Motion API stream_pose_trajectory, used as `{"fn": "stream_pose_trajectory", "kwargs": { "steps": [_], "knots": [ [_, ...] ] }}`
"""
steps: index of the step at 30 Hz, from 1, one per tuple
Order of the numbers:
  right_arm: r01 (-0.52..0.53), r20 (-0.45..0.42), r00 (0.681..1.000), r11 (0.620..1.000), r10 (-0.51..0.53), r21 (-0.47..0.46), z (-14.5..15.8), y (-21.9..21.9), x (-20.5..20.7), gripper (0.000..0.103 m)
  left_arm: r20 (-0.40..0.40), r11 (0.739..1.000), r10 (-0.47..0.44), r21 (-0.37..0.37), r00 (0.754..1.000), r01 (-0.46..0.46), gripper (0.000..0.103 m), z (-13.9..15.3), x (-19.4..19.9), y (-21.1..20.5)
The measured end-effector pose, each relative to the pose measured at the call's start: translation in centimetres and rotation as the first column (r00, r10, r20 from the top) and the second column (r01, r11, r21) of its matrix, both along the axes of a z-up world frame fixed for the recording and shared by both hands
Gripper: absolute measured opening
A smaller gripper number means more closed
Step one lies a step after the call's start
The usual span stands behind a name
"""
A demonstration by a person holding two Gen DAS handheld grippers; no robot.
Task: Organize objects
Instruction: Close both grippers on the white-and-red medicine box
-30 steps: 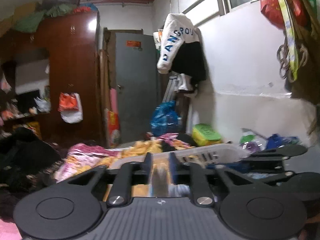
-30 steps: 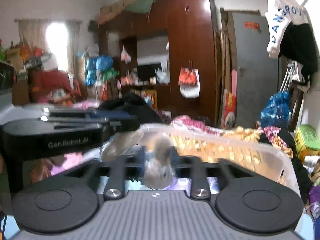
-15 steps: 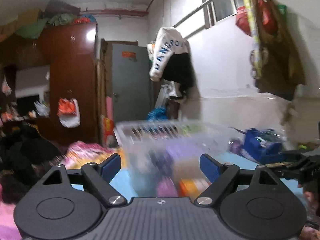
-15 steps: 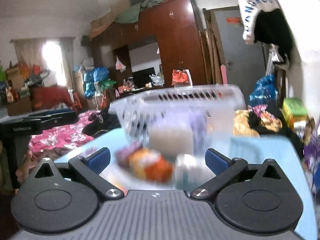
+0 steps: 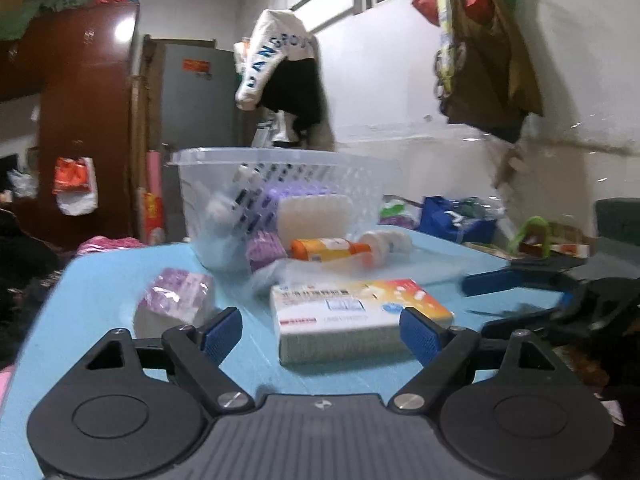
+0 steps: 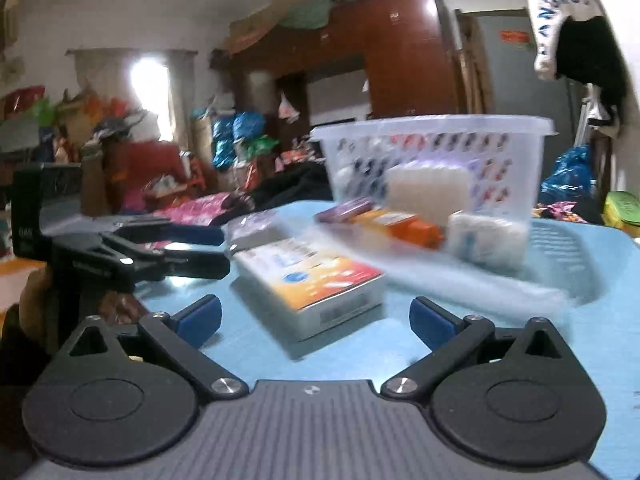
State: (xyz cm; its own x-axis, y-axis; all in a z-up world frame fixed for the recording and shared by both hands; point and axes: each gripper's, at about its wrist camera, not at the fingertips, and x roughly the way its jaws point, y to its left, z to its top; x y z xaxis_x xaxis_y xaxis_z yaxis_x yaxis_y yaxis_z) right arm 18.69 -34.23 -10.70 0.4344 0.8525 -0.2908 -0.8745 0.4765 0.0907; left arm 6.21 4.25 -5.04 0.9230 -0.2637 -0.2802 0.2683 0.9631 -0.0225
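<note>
A flat white-and-orange cardboard box (image 5: pixel 360 312) lies on the light-blue bench (image 5: pixel 100 300), in front of a clear perforated plastic basket (image 5: pixel 280 184). Left gripper (image 5: pixel 320 334) jaws stand wide apart, empty; right gripper (image 6: pixel 316 318) jaws, also wide, are closing slightly, nothing pressed.

Cluttered home bedrm: wardrobe (image 6: pixel 404 52), hung jacket (image 5: pixel 276 60), clothes piles.

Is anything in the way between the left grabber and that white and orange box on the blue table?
No. The box lies just ahead of the open left gripper, with only bare blue table between them.
</note>
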Motion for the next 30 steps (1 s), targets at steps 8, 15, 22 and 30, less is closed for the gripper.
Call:
{"fn": "stream_pose_trajectory", "kwargs": {
  "steps": [8,15,22,30],
  "knots": [
    [0.013,0.020,1.000,0.999,-0.013,-0.033,-0.4,1.0,0.0,0.076,-0.041,0.999,-0.026,-0.049,0.999,0.024,0.079,-1.6,1.4,1.0],
    [0.027,0.020,0.999,0.999,-0.027,-0.035,-0.4,1.2,0.9,0.064,-0.065,0.998,-0.062,-0.035,0.996,0.060,0.062,-1.6,1.9,0.3],
    [0.020,0.025,0.999,1.000,-0.019,-0.002,-0.7,0.0,1.9,0.047,-0.033,0.998,-0.055,-0.034,0.998,0.054,0.046,-1.8,1.3,0.3],
    [0.023,0.099,0.995,1.000,-0.025,0.017,0.5,-1.2,0.5,0.040,0.021,0.999,-0.049,-0.001,0.999,0.049,0.041,-1.2,-0.1,-0.7]
  ]
}}
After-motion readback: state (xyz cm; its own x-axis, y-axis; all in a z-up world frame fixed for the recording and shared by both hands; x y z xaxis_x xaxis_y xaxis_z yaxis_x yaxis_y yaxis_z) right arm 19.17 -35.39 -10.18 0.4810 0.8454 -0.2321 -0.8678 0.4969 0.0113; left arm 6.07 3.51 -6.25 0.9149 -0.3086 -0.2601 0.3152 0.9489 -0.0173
